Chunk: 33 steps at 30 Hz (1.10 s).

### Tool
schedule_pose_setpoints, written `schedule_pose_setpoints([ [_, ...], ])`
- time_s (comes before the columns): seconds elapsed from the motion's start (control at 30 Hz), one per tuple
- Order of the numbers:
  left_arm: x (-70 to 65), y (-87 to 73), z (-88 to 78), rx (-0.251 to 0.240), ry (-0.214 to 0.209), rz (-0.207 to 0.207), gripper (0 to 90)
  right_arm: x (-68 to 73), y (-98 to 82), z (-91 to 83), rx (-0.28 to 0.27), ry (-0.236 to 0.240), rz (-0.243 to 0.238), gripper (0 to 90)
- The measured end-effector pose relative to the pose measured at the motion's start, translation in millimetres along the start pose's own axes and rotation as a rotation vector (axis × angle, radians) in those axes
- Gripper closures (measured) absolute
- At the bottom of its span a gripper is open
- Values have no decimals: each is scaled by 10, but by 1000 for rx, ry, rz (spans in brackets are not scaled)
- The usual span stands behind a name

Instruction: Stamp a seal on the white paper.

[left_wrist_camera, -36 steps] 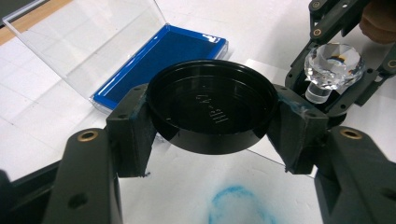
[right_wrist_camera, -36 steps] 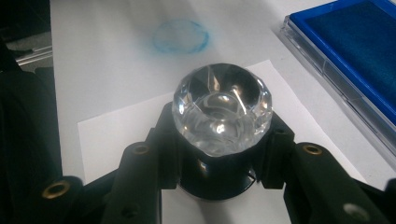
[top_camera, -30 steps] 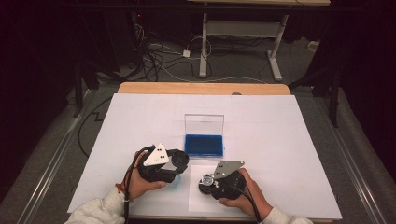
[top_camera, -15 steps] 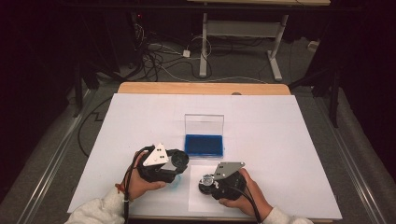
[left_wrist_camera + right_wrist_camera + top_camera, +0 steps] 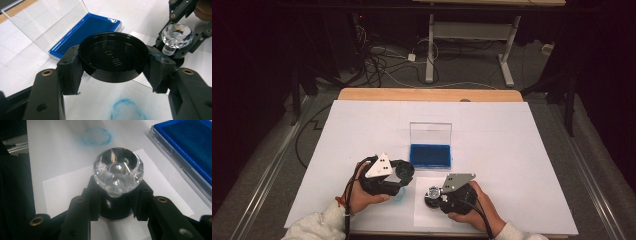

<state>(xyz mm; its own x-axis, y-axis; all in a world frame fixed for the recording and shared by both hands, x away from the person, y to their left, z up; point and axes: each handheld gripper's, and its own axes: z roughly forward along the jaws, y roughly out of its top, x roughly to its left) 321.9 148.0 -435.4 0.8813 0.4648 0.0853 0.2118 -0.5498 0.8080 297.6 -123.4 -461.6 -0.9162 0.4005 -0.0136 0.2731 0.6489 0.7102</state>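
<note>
Found the left gripper (image 5: 112, 62) clenched on a round black cap (image 5: 112, 58), pinched by its rim between 2 blue-smeared pads and held raised above the white table cover (image 5: 522, 150), hollow side up. Saw the right gripper (image 5: 116, 206) close beside it, near the front edge of the table, with jaws just closing in around a stamp (image 5: 117, 168). Noted the stamp's black base between those jaws and both pads apparently pressed against its sides, so judged it grasped rather than merely framed. Placed the stamp upright on a small sheet (image 5: 62, 187) of white paper, crystal knob (image 5: 177, 35) on top, base down on the paper. Spotted 1 blue ring (image 5: 97, 135) printed on the table cover just beyond that sheet, under the raised cap. Located the ink pad (image 5: 430, 155) a little farther back, blue face exposed, its clear lid (image 5: 430, 134) standing open behind it. Read the tightening on the base as the real change here: took it to mean the stamp secured and free of its cap, ready for lifting toward the pad or pressing down on the sheet. Judged the capping or inking step not yet done. Flagged 1 risk: a smooth, round base in narrow pads, liable to twist or slip under an off-centre push.
</note>
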Motion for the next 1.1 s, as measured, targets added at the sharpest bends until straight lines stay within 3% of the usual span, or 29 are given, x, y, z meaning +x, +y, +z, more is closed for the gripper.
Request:
schedule_pose_setpoints([
  [0.5,-2,8,3,-3,-13,3,367,5,-15,-40,-5,-9,-8,750],
  [0.83,-17,-8,40,11,-23,3,366,10,-68,-19,-56,-22,-25,751],
  [1.1,-16,-8,44,14,-24,2,366,-11,-88,6,-86,-14,-11,727],
])
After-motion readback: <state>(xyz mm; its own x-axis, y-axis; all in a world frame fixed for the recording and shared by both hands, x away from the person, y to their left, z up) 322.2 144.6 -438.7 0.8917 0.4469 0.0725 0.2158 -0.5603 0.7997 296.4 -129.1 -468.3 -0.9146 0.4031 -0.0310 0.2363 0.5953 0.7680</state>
